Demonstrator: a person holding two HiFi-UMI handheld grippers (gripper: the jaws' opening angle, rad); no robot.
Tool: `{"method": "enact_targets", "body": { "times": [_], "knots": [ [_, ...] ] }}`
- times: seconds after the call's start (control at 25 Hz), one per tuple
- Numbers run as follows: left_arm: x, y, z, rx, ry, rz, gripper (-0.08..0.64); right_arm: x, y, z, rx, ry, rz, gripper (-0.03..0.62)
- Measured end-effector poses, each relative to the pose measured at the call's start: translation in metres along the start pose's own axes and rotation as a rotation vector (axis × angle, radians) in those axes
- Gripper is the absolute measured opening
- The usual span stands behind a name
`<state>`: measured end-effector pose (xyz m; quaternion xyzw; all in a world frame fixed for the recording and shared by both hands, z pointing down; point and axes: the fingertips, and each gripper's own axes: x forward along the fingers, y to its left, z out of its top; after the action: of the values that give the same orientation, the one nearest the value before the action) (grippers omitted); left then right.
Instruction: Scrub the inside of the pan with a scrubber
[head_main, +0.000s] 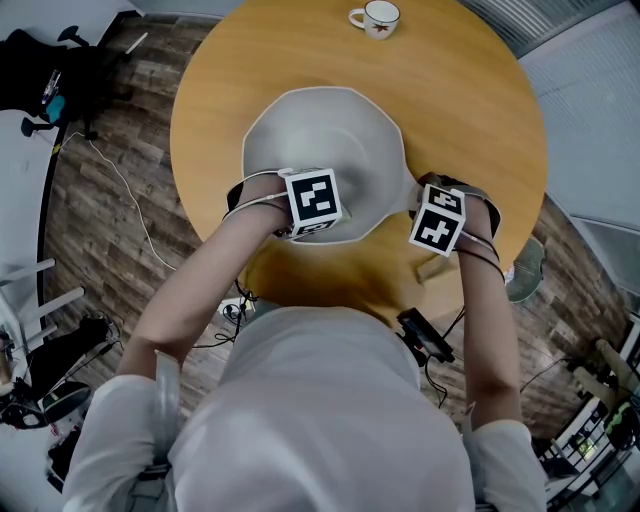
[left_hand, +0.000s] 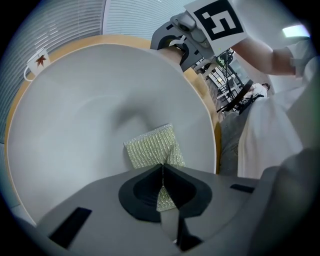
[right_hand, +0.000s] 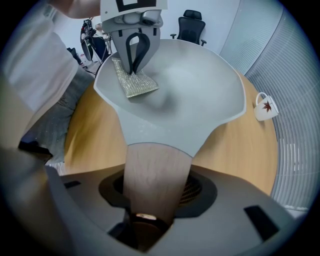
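A pale grey pan sits on the round wooden table. My left gripper reaches down into the pan's near side, shut on a silvery-green mesh scrubber that lies flat against the pan's inner wall. The right gripper view shows the same scrubber under the left gripper. My right gripper points straight down at the pan's right side and is shut on the pan's wooden handle. In the head view its marker cube covers the jaws of the right gripper.
A white mug with a red leaf print stands at the table's far edge, beyond the pan. Around the table are wood flooring, cables and an office chair. The person's torso is close against the table's near edge.
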<state>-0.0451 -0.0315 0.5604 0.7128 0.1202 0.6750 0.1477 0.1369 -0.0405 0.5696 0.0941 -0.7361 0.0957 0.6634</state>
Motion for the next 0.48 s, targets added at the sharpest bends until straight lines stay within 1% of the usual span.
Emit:
{"method": "enact_targets", "body": {
  "times": [0.16,0.48],
  "knots": [
    [0.002,-0.003,0.007,0.019,-0.016,0.013,0.017,0.0,0.0,0.0,0.002,0.004,-0.003,0.19],
    [0.004,-0.006,0.03,0.047,-0.091,0.022,0.017,-0.001,-0.002,0.002,0.006,0.01,-0.007,0.192]
  ]
}}
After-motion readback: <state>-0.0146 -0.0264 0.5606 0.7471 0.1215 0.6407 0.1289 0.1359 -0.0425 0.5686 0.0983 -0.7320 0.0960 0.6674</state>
